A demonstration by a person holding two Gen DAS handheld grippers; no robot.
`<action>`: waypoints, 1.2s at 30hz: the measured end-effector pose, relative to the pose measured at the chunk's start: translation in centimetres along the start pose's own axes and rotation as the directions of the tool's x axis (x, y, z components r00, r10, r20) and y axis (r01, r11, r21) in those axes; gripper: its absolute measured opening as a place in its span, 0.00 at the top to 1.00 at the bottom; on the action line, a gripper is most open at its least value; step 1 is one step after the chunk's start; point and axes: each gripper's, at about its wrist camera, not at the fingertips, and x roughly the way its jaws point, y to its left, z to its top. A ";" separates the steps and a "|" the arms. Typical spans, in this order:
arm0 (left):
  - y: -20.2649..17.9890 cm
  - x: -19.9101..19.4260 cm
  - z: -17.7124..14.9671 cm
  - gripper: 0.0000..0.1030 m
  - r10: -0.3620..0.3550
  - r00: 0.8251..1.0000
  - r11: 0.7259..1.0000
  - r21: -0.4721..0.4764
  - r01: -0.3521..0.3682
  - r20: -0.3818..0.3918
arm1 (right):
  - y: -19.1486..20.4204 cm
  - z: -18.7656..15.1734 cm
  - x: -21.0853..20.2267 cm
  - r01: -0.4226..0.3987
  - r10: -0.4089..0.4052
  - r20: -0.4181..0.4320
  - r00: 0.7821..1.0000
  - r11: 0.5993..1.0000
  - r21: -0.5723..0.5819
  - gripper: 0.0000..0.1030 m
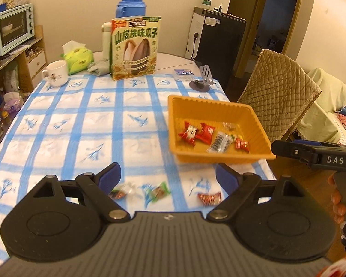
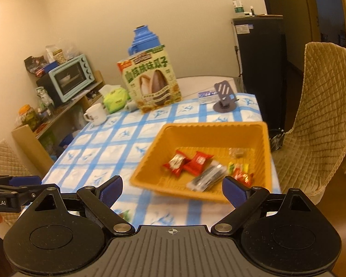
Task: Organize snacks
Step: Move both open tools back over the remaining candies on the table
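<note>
Both grippers spread wide with nothing between the blue pads: left gripper (image 1: 168,177) hovering over the near edge of the blue-checked tablecloth (image 1: 80,124), right gripper (image 2: 173,191) hanging just short of the orange tray (image 2: 150,161). In the left wrist view, tray (image 1: 173,124) sitting at about 2 o'clock from the gripper, close to the table's right edge. Inside it, two red-wrapped snacks (image 1: 197,132) side by side, touching, a clear packet with black print (image 1: 219,142) just right of them, a small red candy (image 1: 241,144) at 3 o'clock of that, plus a pale clear-wrapped piece (image 1: 229,125) toward the back wall. Still loose on the cloth, right between the left fingers: a reddish clear-wrapped candy (image 1: 122,190) by the left pad, a green-wrapped candy (image 1: 160,190) in the middle, a red candy (image 1: 209,198) toward the right pad. All three pretty blurry, so brand unreadable. Further back at 12 o'clock, a big sunflower seed box (image 1: 136,48) standing upright, blue thermos (image 1: 131,3) behind it, white mug (image 1: 56,73) and green tissue pack (image 1: 78,58) off at 10 o'clock, grey phone stand (image 1: 201,79) at 1 o'clock. Quilted chair (image 1: 279,92) beside the table on the right.
</note>
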 end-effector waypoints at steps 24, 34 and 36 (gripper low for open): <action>7.3 -6.0 -8.4 0.14 0.045 0.997 0.998 -0.032 -0.047 -0.061 | 9.6 -9.3 -0.8 -0.063 0.057 -0.171 0.984 0.998 -0.029 0.10; 8.9 -5.4 -9.5 0.14 0.119 0.990 0.992 -0.042 -0.122 -0.079 | 10.3 -11.3 1.3 -0.023 0.007 -0.216 0.976 0.997 -0.075 0.10; 9.3 -5.0 -9.7 0.14 0.126 0.988 0.990 -0.053 -0.131 -0.086 | 10.1 -11.5 1.8 -0.020 0.001 -0.223 0.975 0.996 -0.086 0.10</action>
